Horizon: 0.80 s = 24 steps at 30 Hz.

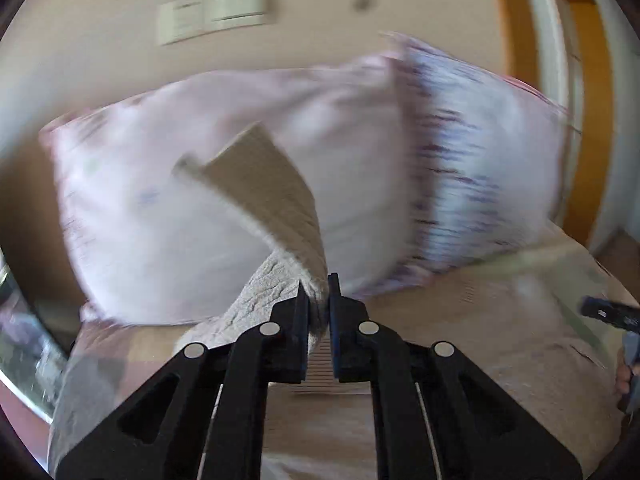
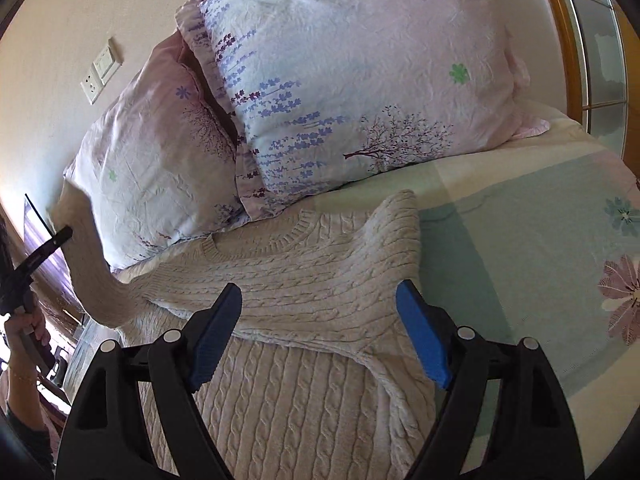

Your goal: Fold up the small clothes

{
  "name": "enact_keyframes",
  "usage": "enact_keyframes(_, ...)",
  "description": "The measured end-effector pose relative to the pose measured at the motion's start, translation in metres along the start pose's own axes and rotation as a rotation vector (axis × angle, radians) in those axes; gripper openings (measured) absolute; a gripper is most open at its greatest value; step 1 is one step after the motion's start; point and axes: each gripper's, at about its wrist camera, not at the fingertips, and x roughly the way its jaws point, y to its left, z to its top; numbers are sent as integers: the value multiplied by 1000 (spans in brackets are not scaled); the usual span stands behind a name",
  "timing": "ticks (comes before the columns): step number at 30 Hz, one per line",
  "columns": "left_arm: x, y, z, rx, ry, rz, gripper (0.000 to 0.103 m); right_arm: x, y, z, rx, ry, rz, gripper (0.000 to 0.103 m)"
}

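Left wrist view, blurred: left gripper [image 1: 319, 294] nearly closed, pinching a sleeve [image 1: 276, 200] of the sweater, lifted before two pillows [image 1: 224, 184]. Soft, limp, fairly thick knit; best held at cuff or hem. Right wrist view: right gripper [image 2: 320, 332] wide open, holding nothing, above the sweater [image 2: 288, 280] spread on the bed [image 2: 520, 248]. Pillows just beside the collar, crowding that end.

Rough cable-knit sweater [image 2: 280, 280], crinkled cotton pillows [image 2: 360, 80], matt plastic tongs [image 2: 320, 336].
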Motion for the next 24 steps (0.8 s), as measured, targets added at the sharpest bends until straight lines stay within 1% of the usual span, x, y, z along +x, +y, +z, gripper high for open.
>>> enact_keyframes(1, 15, -41, -1, 51, 25, -82, 28, 0, -2, -2, 6, 9, 3, 81)
enact_keyframes(2, 34, -74, -5, 89, 75, -131, 44, 0, -4, -5, 15, 25, 5, 81)
enact_keyframes(3, 50, -97, -13, 112, 128, -153, 45, -1, -7, -8, 23, 37, 1, 81)
enact_keyframes(5, 67, -111, -29, 122, 217, -188, 45, -12, -12, -16, 42, 60, 7, 81)
enact_keyframes(6, 64, -103, -40, 104, 245, -198, 45, -22, -16, -21, 44, 64, 12, 81)
enact_keyframes(7, 54, -91, -49, 80, 249, -200, 45, -32, -19, -25, 42, 65, 3, 81)
enact_keyframes(9, 23, -56, -67, 16, 237, -183, 53, -56, -28, -41, 40, 79, -16, 81)
enact_keyframes(10, 4, -36, -79, -22, 234, -168, 60, -62, -33, -47, 51, 91, -13, 81)
enact_keyframes(11, -11, -24, -89, -48, 237, -152, 62, -70, -40, -58, 77, 117, 2, 80)
enact_keyframes(12, -29, -8, -104, -83, 250, -131, 62, -75, -46, -67, 103, 141, 16, 80)
enact_keyframes(14, -53, 18, -130, -159, 285, -108, 62, -81, -55, -89, 163, 200, 57, 70)
enact_keyframes(15, -64, 27, -146, -205, 308, -110, 62, -83, -57, -98, 186, 223, 78, 67)
enact_keyframes(17, -80, 37, -173, -280, 339, -118, 60, -86, -59, -118, 234, 270, 123, 58)
enact_keyframes(18, -86, 39, -186, -312, 351, -124, 59, -90, -58, -125, 247, 270, 146, 57)
enact_keyframes(19, -91, 39, -196, -338, 361, -129, 56, -95, -56, -130, 250, 267, 160, 55)
enact_keyframes(22, -104, 35, -223, -416, 381, -180, 43, -105, -52, -149, 275, 303, 225, 38)
enact_keyframes(23, -109, 32, -231, -434, 380, -195, 40, -107, -51, -157, 290, 322, 255, 33)
enact_keyframes(24, -117, 27, -236, -436, 352, -190, 40, -111, -49, -165, 298, 327, 280, 30)
